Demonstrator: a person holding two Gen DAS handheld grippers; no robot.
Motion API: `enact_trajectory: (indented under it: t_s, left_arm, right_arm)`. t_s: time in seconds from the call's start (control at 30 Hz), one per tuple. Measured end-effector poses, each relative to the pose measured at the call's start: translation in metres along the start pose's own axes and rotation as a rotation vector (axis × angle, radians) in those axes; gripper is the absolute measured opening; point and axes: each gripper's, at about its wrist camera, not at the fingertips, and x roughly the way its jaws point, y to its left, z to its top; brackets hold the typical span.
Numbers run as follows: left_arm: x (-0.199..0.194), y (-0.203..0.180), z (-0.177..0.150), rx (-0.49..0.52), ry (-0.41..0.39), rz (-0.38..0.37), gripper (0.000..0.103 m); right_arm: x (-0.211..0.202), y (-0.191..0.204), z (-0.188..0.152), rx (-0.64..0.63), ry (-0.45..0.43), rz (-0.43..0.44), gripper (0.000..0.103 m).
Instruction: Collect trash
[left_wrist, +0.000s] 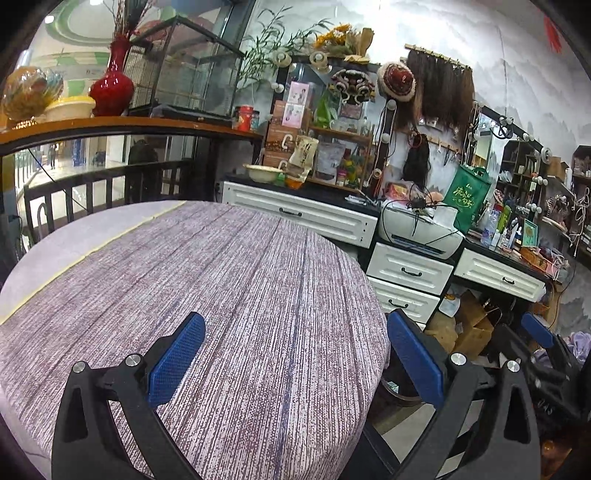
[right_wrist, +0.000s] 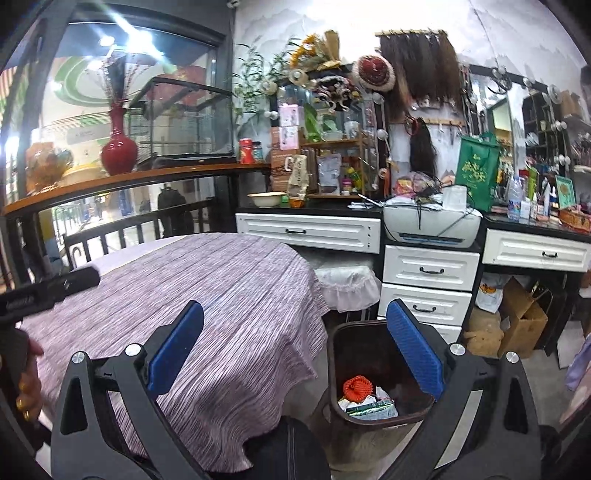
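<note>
While the left tongs (left_wrist: 295, 360) are hovering spread wide over the counter (left_wrist: 229, 280), nothing is sitting between their blue pads (left_wrist: 177, 363). The striped purple cloth (left_wrist: 258, 332) is covering the round top and is lying bare under them. The right pad is hanging past the counter's rim, with the right tongs showing at the far right of the left wrist view (left_wrist: 537, 330).

The right tongs (right_wrist: 295, 358) are also gaping wide and holding nothing, hanging over the gap between the counter's edge (right_wrist: 288, 332) and the bin (right_wrist: 347, 398). The bin is standing on the floor just beside the draped cloth, below and right of the counter. Trash (right_wrist: 364, 398) is lying in its bottom: a red-orange netted ball (right_wrist: 356, 388) resting on crumpled paper and green-printed wrappers. The right pad (right_wrist: 415, 356) is overlapping the bin's far rim in this view.

A hand (right_wrist: 26, 387) is gripping the left tool's dark handle at the left edge of the right wrist view. White drawers (right_wrist: 428, 271) are standing behind the bin, and a red vase (right_wrist: 119, 149) is sitting on the shelf beyond the counter.
</note>
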Motion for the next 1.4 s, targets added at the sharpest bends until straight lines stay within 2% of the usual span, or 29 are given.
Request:
enact_trajectory:
  t_s: [0.1,0.3,0.87,1.4]
  left_arm:
    - [-0.01,-0.003,-0.003,-0.006,-0.074,0.019,0.098]
    - [-0.016,-0.01,-0.001,0.047,-0.132,0.032,0.098]
    - [-0.019,0.003,0.0,0.006,-0.132,0.01,0.098]
    - [-0.017,0.003,0.0,0.011,-0.124,0.009,0.098]
  right_arm:
    - [-0.006,0.003,-0.003,-0.016,-0.038,-0.005,0.097]
    - [-0.011,-0.006,0.001,-0.004,-0.087,0.014,0.097]
    - [-0.008,-0.006,-0.001,-0.017,-0.081,0.025,0.097]
    - [-0.006,-0.01,0.001,-0.007,-0.075,0.028,0.097]
